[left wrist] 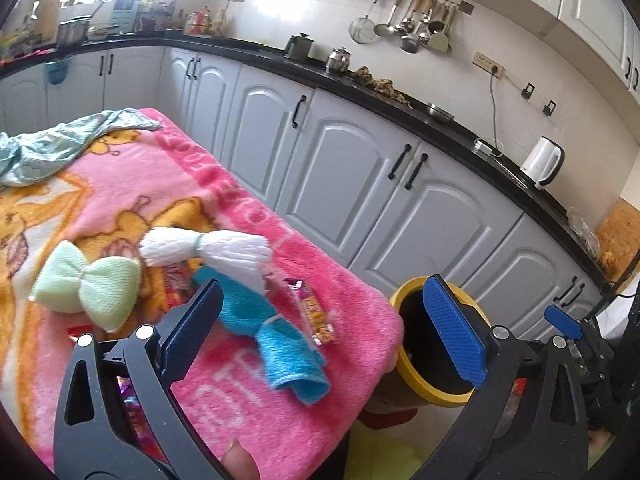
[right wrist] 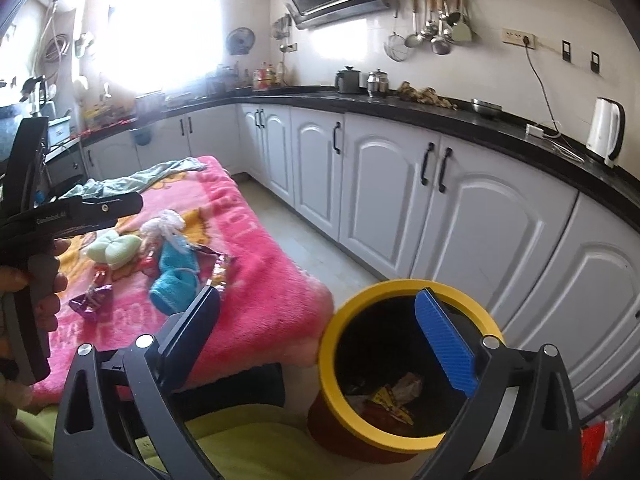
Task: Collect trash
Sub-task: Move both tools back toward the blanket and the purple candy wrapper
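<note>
A: Both are gaping wide and carrying nothing. The right hand-held gripper (right wrist: 320,344) is hanging over the yellow-rimmed trash bin (right wrist: 404,446), which is holding crumpled wrappers (right wrist: 394,398).

B: And the left hand-held gripper (left wrist: 320,328)?

A: It's hovering above the pink blanket (left wrist: 340,392). I'd be dropping it squarely over the orange snack wrapper (left wrist: 316,314), steering clear of the blue knitted bow (left wrist: 276,344) touching it. The purple candy wrapper (right wrist: 90,300) is lying farther off.
</note>
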The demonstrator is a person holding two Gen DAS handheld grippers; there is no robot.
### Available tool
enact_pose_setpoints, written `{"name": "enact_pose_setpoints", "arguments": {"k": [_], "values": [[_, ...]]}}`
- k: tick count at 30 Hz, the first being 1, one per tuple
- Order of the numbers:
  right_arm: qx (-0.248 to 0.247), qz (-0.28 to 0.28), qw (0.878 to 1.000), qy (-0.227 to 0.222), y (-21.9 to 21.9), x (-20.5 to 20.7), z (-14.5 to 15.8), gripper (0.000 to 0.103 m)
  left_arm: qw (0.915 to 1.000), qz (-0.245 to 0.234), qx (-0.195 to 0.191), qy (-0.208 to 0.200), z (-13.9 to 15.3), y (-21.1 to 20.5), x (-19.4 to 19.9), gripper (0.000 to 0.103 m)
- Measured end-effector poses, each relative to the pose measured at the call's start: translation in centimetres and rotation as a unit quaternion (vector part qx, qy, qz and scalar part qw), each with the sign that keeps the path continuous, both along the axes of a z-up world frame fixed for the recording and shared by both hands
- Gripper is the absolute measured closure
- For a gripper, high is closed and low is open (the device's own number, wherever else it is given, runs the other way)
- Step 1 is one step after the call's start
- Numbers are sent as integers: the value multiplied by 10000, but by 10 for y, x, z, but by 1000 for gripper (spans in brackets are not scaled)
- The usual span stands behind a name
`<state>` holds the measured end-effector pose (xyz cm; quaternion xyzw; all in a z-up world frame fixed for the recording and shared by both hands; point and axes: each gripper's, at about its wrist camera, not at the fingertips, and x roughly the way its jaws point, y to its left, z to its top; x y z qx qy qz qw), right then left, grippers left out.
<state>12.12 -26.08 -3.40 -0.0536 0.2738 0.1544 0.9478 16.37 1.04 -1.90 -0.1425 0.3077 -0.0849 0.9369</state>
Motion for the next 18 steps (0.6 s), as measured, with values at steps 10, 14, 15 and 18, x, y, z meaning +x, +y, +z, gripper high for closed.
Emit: {"name": "enact_pose_setpoints", "arguments": {"k": [10, 14, 15, 18], "values": [[-3, 452, 9990, 38, 41, 1, 4, 8, 9995, 317, -14, -29, -1, 31, -12, 11], [1, 589, 9982, 58, 55, 5, 6, 8, 9991, 435, -20, 21, -3, 45, -16, 11], [-19, 627, 9980, 54, 59, 6, 6, 8, 9989, 477, -7, 29, -4, 50, -18, 11], [-23, 728, 9973, 58, 71, 12, 7, 8, 9984, 553, 51, 85, -8, 62, -23, 11]]}}
